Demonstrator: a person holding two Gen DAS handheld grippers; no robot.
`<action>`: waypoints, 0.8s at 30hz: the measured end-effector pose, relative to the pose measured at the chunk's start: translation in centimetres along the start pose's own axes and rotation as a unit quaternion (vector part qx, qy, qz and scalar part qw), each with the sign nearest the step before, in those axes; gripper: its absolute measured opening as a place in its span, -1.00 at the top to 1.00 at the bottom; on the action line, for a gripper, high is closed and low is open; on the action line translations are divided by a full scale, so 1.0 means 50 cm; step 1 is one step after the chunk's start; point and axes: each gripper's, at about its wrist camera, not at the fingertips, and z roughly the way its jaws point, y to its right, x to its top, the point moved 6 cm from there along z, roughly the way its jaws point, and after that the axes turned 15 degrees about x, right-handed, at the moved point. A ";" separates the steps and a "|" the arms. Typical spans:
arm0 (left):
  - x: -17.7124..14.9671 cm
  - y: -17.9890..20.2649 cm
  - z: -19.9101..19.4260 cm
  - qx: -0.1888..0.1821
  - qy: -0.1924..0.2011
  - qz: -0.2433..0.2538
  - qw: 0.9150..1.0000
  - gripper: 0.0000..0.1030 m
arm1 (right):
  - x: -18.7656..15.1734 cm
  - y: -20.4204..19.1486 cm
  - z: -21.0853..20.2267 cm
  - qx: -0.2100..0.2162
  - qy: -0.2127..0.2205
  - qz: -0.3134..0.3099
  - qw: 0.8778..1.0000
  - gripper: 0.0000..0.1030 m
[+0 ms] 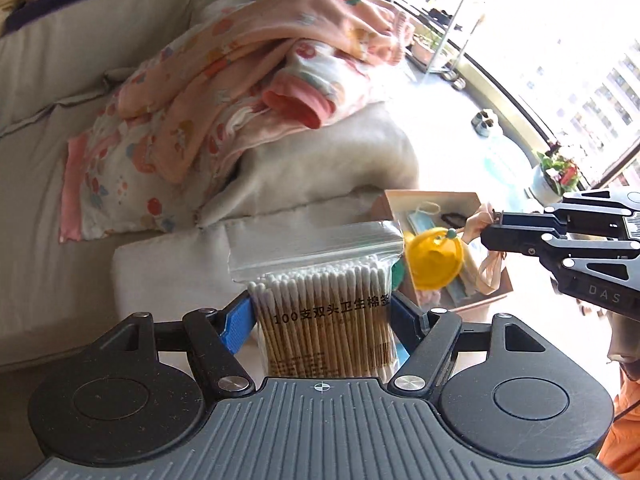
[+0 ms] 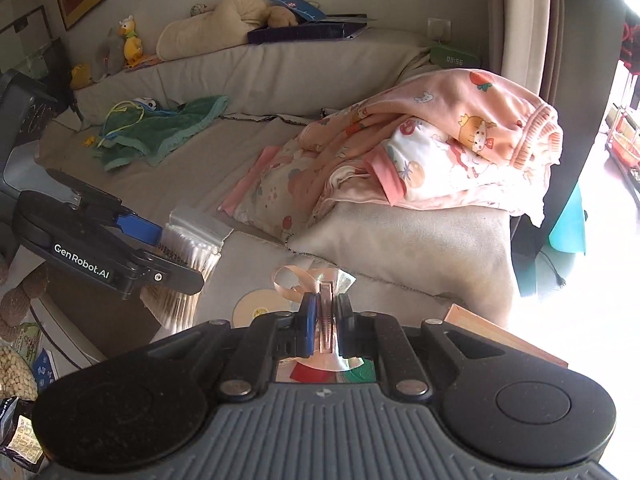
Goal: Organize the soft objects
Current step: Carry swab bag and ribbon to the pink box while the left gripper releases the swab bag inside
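Note:
My left gripper [image 1: 322, 312] is shut on a clear zip bag of cotton swabs [image 1: 324, 300] and holds it upright above the sofa's edge; it also shows in the right wrist view [image 2: 188, 248]. My right gripper [image 2: 326, 304] is shut on a small clear packet tied with a pink ribbon [image 2: 296, 280]. In the left wrist view the right gripper [image 1: 494, 230] holds this ribbon [image 1: 480, 218] above a cardboard box [image 1: 432, 204]. A yellow soft piece [image 1: 434, 258] hangs below the ribbon over the box.
Pink patterned clothes [image 1: 256, 80] lie piled on a beige cushion [image 1: 340, 160] on the sofa [image 1: 48, 200]. A green towel [image 2: 160, 132] and plush toys [image 2: 132, 44] lie further along the sofa. Snack bags [image 2: 20, 380] sit at lower left.

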 end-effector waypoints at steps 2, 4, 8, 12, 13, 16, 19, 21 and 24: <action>-0.005 0.056 0.002 -0.012 -0.008 0.020 1.000 -0.48 | -0.028 0.009 -0.027 -0.006 0.006 0.002 1.000 0.81; -0.007 0.118 0.015 -0.021 -0.016 0.046 0.999 -0.48 | -0.061 0.023 -0.063 -0.014 0.016 0.005 1.000 0.81; -0.003 0.236 0.055 -0.045 -0.034 0.080 0.995 -0.48 | -0.117 0.069 -0.128 -0.034 0.036 0.023 0.998 0.81; 0.009 0.330 0.113 -0.069 -0.053 0.086 0.992 -0.48 | -0.161 0.132 -0.171 -0.058 0.056 0.051 0.995 0.80; 0.013 0.353 0.135 -0.076 -0.057 0.082 0.992 -0.48 | -0.176 0.156 -0.179 -0.068 0.061 0.059 0.994 0.80; 0.015 0.401 0.191 -0.094 -0.051 0.062 0.992 -0.48 | -0.210 0.209 -0.196 -0.088 0.071 0.080 0.990 0.80; 0.007 0.425 0.248 -0.099 -0.033 0.049 0.993 -0.48 | -0.237 0.256 -0.201 -0.105 0.083 0.093 0.987 0.80; 0.006 0.434 0.281 -0.092 0.000 0.043 0.995 -0.48 | -0.251 0.283 -0.197 -0.108 0.087 0.102 0.985 0.80; 0.000 0.431 0.312 -0.064 0.084 0.046 0.993 -0.48 | -0.263 0.322 -0.178 -0.109 0.089 0.113 0.984 0.80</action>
